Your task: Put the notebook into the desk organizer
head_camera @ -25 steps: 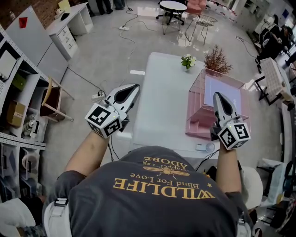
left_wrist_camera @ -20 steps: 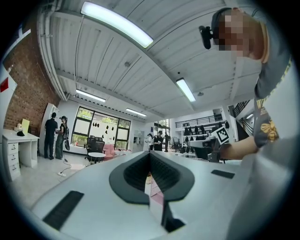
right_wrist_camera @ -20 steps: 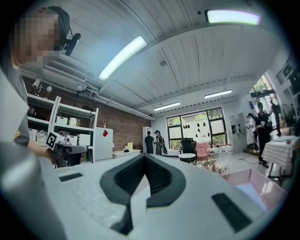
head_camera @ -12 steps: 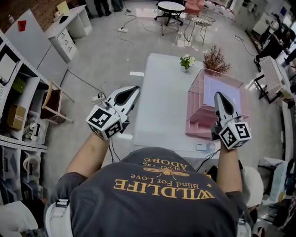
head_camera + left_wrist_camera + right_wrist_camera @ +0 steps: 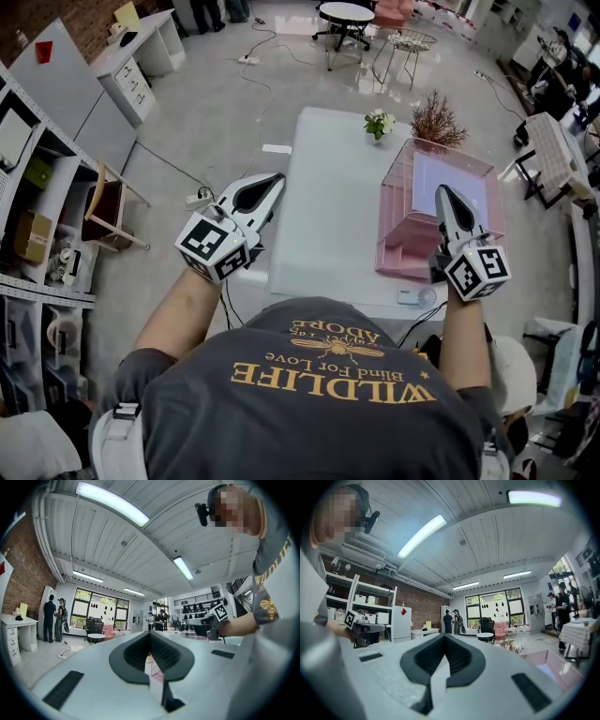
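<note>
Left gripper (image 5: 276, 179) and right gripper (image 5: 442, 191) both closed on nothing, and that notebook (image 5: 450, 171) flat atop the desk organizer (image 5: 398, 239) looks thin, light, best pinched by an edge

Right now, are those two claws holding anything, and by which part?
Nothing is held: the left gripper and the right gripper both have their jaws closed together, empty.

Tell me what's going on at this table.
A person holds a gripper in each hand at the white table. The left gripper and right gripper are both shut, empty and level. A pale flat thing, likely the notebook, already lies in the pink desk organizer, near the right gripper's tip.
</note>
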`<state>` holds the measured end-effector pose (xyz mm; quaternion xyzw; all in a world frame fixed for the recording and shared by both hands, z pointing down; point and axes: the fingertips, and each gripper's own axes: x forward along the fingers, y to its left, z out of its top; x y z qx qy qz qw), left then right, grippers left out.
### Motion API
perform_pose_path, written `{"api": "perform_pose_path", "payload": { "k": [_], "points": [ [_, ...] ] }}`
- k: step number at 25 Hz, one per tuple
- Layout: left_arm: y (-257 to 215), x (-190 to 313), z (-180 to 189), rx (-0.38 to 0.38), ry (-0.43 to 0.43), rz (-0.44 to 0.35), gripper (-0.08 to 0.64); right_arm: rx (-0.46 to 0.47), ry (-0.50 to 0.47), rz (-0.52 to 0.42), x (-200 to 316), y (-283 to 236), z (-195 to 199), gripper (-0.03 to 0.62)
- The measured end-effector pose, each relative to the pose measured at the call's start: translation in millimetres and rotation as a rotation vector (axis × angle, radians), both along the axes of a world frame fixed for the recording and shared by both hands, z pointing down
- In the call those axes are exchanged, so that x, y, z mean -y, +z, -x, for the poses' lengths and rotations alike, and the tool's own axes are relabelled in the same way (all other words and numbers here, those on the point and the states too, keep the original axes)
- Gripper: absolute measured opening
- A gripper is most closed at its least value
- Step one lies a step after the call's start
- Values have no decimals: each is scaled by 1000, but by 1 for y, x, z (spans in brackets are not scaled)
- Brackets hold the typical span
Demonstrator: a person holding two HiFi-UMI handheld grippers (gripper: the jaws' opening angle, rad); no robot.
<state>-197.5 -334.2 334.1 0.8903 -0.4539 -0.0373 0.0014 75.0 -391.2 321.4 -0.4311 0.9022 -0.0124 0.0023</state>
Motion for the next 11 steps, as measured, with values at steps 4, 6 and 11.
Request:
{"api": "perform_pose_path", "payload": {
  "k": [4,6,11],
  "points": [
    [-1,0,-2,0,2,-2,0,-2,-2,-1,0,0,-1,-2],
    [-2,0,-3,1,5,-3,0,-2,-2,0,1,0,-1,-2],
    [-2,1,-3,2,7,0,0,-5,-2,2,1,1,-1,-2]
  ]
}}
